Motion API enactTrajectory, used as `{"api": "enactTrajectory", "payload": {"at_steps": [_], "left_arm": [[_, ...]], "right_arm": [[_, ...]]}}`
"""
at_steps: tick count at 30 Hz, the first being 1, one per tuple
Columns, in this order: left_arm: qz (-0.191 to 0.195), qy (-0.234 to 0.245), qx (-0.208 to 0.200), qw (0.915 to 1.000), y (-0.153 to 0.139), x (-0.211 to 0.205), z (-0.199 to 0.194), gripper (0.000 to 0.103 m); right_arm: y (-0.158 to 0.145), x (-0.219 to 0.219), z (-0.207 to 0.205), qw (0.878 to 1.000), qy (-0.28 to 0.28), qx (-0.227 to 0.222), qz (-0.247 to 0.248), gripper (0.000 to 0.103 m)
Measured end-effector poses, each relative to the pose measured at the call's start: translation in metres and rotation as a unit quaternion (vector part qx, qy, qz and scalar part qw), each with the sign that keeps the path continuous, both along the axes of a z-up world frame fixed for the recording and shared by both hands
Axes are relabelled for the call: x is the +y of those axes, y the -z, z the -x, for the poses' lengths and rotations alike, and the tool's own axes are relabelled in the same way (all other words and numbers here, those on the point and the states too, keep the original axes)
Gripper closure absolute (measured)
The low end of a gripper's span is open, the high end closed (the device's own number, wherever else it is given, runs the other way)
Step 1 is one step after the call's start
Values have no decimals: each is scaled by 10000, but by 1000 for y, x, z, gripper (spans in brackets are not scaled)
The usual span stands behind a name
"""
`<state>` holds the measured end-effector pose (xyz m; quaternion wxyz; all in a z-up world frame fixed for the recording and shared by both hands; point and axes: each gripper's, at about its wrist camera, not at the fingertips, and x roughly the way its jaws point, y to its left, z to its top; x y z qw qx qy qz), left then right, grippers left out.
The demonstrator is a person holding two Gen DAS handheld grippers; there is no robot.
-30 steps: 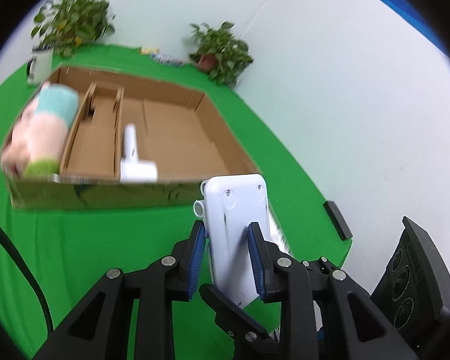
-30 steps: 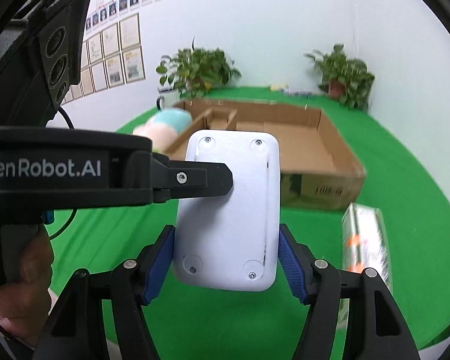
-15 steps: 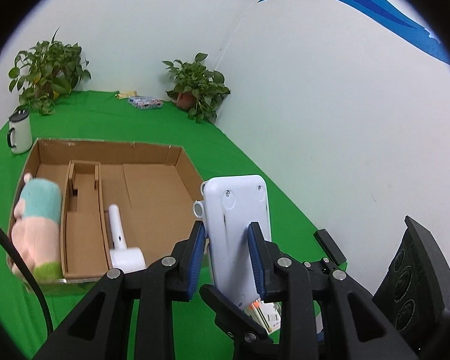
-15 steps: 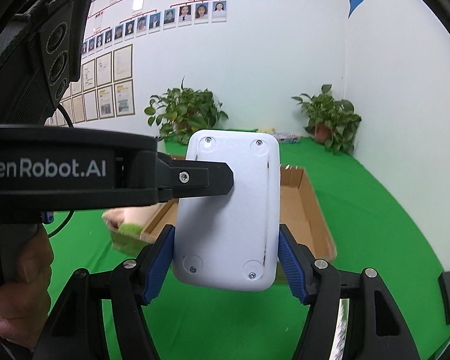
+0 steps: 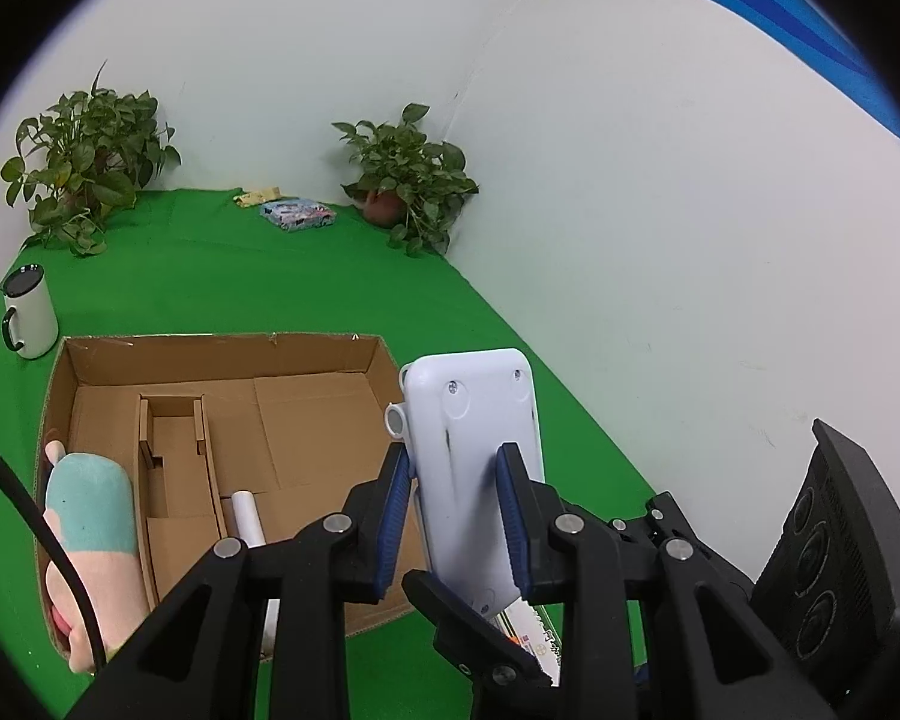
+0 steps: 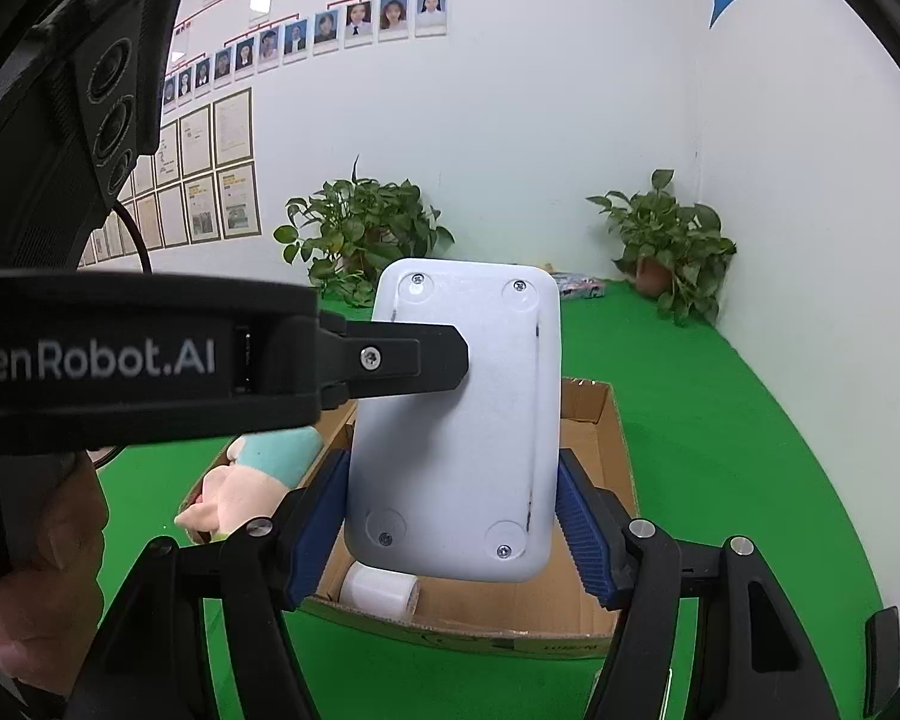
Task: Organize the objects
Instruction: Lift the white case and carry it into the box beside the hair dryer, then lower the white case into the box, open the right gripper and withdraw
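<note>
A white flat plastic device (image 5: 471, 420) with screws in its back is held upright above the green table by both grippers. My left gripper (image 5: 453, 516) is shut on its thin edges. My right gripper (image 6: 450, 516) is shut across its wide sides, where the device (image 6: 462, 420) fills the middle of the view. The left gripper's finger (image 6: 390, 357) crosses the device from the left. Below and beyond lies an open cardboard box (image 5: 222, 339) holding a plush toy (image 5: 90, 510) in its left compartment and a white roller (image 5: 249, 510).
A white mug (image 5: 27, 312) stands left of the box. Two potted plants (image 5: 408, 174) (image 5: 84, 150) and a colourful packet (image 5: 297, 213) sit at the far wall. A printed pack (image 5: 528, 630) lies under the grippers. A hand (image 6: 42, 570) holds the left gripper's handle.
Both grippers have risen with the white device held between them. The box has dropped lower in both views and I look into it from higher up.
</note>
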<state>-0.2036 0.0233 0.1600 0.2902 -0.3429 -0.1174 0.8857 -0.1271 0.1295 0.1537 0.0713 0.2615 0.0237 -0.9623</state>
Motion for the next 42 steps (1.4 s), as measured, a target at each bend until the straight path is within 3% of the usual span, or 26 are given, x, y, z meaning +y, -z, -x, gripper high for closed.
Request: {"api": "enactTrajectory", "payload": {"at_steps": [6, 15, 21, 30, 36, 42], "left_arm": [[-1, -15, -584, 9983, 32, 1, 36, 75], [339, -29, -1515, 9879, 117, 10, 79, 75], [483, -22, -2075, 9770, 168, 14, 95, 76], [570, 1, -2582, 9644, 214, 13, 104, 77], [633, -16, -2585, 9639, 216, 14, 103, 80], [719, 49, -2565, 9638, 216, 8, 102, 82]], "right_arm": [[17, 6, 43, 9989, -31, -462, 83, 39], [97, 24, 100, 9868, -143, -1550, 444, 39], [158, 35, 131, 9690, -276, -2346, 725, 39], [230, 46, 147, 9380, -397, -3312, 941, 39], [234, 36, 149, 9244, -541, -3654, 948, 35], [227, 44, 145, 9229, -839, -3584, 1132, 34]]}}
